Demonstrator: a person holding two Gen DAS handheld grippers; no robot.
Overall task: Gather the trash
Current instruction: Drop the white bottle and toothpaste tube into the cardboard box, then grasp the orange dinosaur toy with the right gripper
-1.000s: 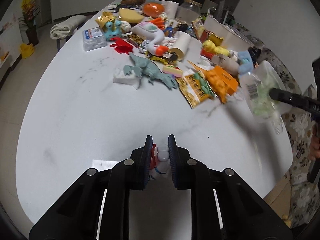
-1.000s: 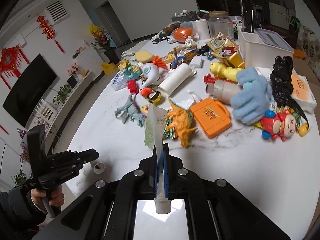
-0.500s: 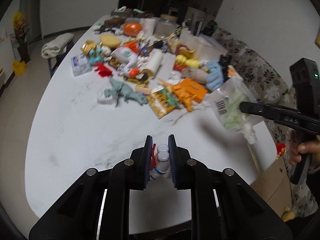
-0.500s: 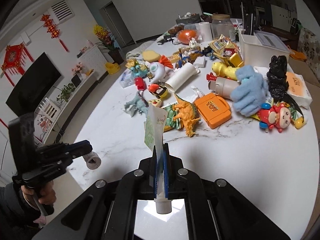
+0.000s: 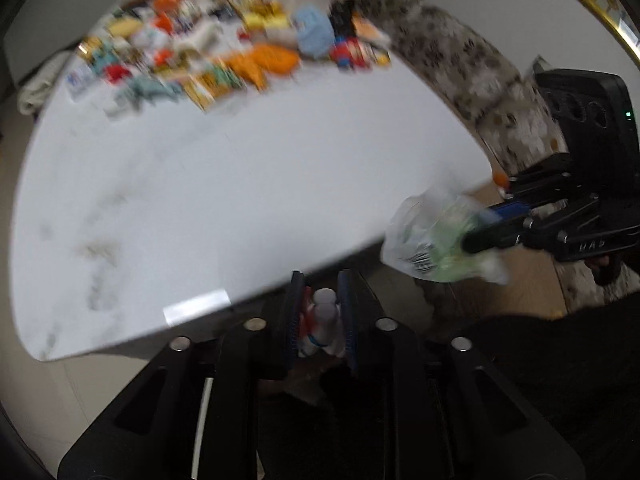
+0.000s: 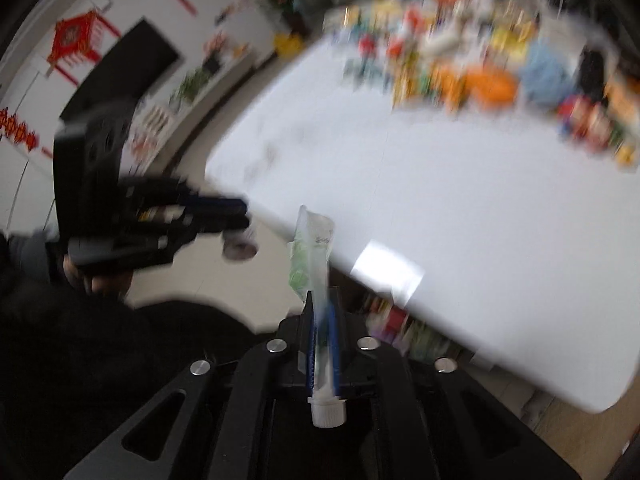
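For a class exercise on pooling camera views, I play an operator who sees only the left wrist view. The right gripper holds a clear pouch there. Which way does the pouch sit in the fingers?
Observer: In the right wrist view the pouch sticks out forward past the right gripper, and its white cap sits behind the fingers.
Operator: My left gripper pinches a small bottle. What is behind that gripper?
Observer: From the right wrist view, a wall with a dark TV screen and a red knot ornament.
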